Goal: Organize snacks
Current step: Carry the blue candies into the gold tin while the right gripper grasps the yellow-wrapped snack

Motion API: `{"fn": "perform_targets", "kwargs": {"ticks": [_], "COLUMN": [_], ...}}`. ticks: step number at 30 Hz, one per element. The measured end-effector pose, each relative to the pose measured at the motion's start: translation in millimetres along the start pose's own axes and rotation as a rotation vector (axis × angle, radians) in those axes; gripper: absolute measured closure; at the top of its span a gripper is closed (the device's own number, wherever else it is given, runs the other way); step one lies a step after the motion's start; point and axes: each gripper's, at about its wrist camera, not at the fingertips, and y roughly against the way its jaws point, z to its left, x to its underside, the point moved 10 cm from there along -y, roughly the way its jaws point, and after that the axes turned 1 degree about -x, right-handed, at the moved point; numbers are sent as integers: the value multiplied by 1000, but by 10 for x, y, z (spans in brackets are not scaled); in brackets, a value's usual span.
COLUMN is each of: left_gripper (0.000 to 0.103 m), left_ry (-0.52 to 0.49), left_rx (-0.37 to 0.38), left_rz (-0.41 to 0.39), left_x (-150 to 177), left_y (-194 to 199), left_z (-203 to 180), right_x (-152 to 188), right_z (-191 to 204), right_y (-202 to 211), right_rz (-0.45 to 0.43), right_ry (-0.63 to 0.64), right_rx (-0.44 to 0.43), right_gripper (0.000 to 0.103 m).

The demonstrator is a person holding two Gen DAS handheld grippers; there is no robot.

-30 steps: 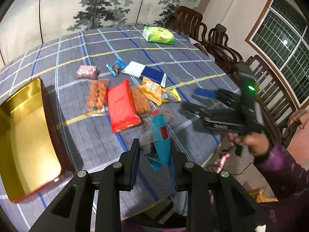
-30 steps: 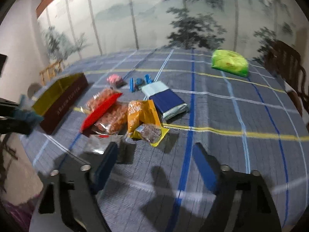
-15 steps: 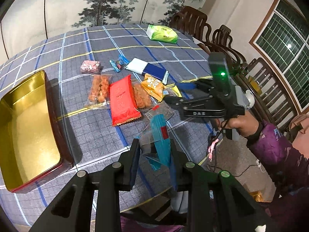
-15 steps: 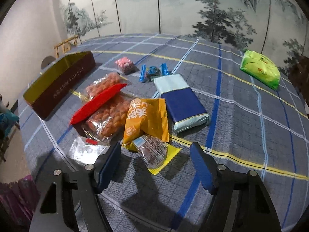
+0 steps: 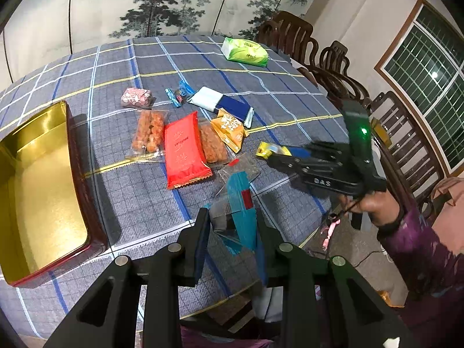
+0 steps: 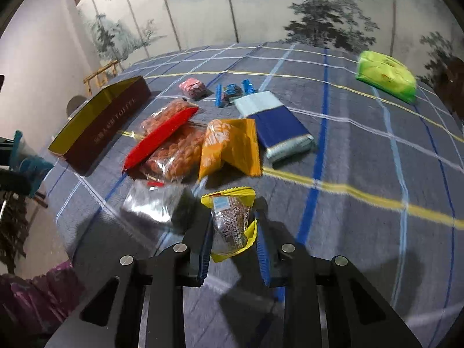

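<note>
Yellow snack packet (image 6: 232,223) between right tool (image 6: 233,249) pads

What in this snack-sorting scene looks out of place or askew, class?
The green packet lies alone at the far side of the table, well apart from the snacks overlapping beside the gold tin. Nothing looks spilled or torn.

Left tongs (image 5: 232,226) clamp a teal-and-clear packet (image 5: 239,203) above the checked tablecloth (image 5: 139,191).

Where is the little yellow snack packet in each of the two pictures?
Left wrist view: the yellow packet sits right of centre, at the tip of the right tool, beside the orange packet.
Right wrist view: low in the centre, clamped in the right tool.
Shared landmark: the green pack at the table's far side.
</note>
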Motion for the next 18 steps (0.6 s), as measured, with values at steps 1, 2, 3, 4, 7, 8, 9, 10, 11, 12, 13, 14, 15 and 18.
{"fn": "perform_targets", "kwargs": {"ticks": [1, 2, 3, 4, 7, 8, 9, 10, 11, 12, 13, 14, 15, 18], "left_gripper": [78, 78, 78, 78, 78, 78, 78, 78, 78, 78, 78, 78, 78, 78], "left_ry": [1, 1, 2, 3, 8, 13, 18, 23, 30, 35, 40, 46, 48, 55], "left_rx": [-2, -3, -5, -8, -24, -28, -36, -45, -56, -66, -79, -97, -108, -150], "left_rz": [-3, -7, -12, -17, -46, -54, -64, -73, -83, -90, -96, -104, -109, -128], "left_x": [-2, -4, -9, -17, -57, -69, -83, -95, -112, -122, -134, -147, -153, -174], "left_y": [5, 12, 24, 35, 110, 134, 164, 189, 221, 245, 263, 292, 312, 374], "left_z": [7, 11, 15, 24, 75, 97, 134, 168, 221, 265, 313, 375, 416, 549], "right_x": [25, 50, 70, 85, 113, 120, 126, 136, 145, 153, 159, 162, 167, 172], "right_z": [-13, -29, -40, -41, -8, 0, 9, 21, 30, 34, 31, 23, 17, 0], "right_y": [18, 40, 66, 97, 198, 225, 247, 272, 295, 320, 345, 364, 380, 434], "right_rz": [-2, -6, -12, -20, -49, -54, -61, -67, -73, -79, -85, -89, -93, -106], "right_ry": [-14, -27, -38, -48, -70, -75, -80, -85, -92, -100, -108, -116, -126, -154], "right_rx": [2, 5, 8, 8, 7, 6, 5, 5, 3, 3, 5, 5, 6, 5], "right_gripper": [75, 75, 75, 75, 75, 75, 75, 75, 75, 75, 75, 75, 75, 75]}}
